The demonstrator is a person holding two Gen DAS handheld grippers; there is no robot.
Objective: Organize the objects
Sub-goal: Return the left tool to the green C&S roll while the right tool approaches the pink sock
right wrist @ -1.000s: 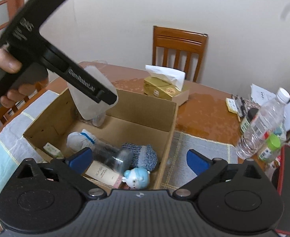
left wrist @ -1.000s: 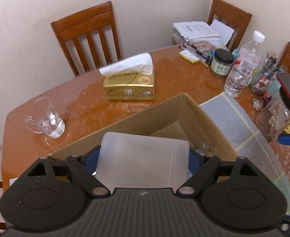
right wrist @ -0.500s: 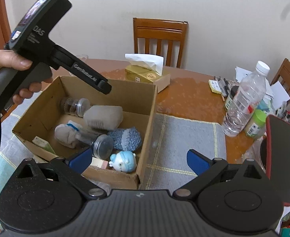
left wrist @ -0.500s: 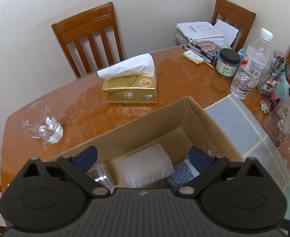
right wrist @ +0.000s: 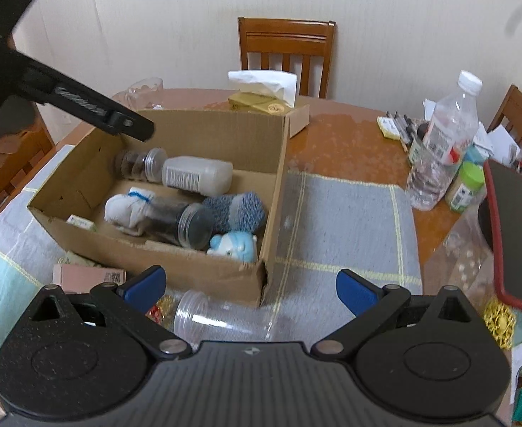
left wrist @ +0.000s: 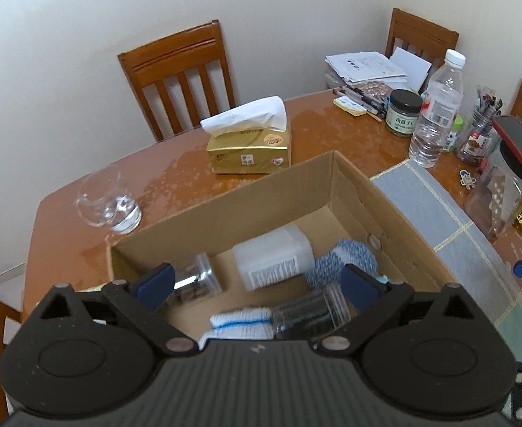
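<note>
The right claw (right wrist: 249, 286), spread and empty, tilts down over a clear cup (right wrist: 222, 318) lying before the cardboard box (right wrist: 204, 274) on the worktop (right wrist: 343, 138), while the left claw (left wrist: 257, 283), just opened and empty, angles down above the white bottle (left wrist: 273, 261) lying inside it.

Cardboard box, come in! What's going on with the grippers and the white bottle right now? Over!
Left gripper open, jaws just widened, empty. Right gripper open, empty. White bottle lies inside cardboard box. Clear cup lies before right gripper.
</note>
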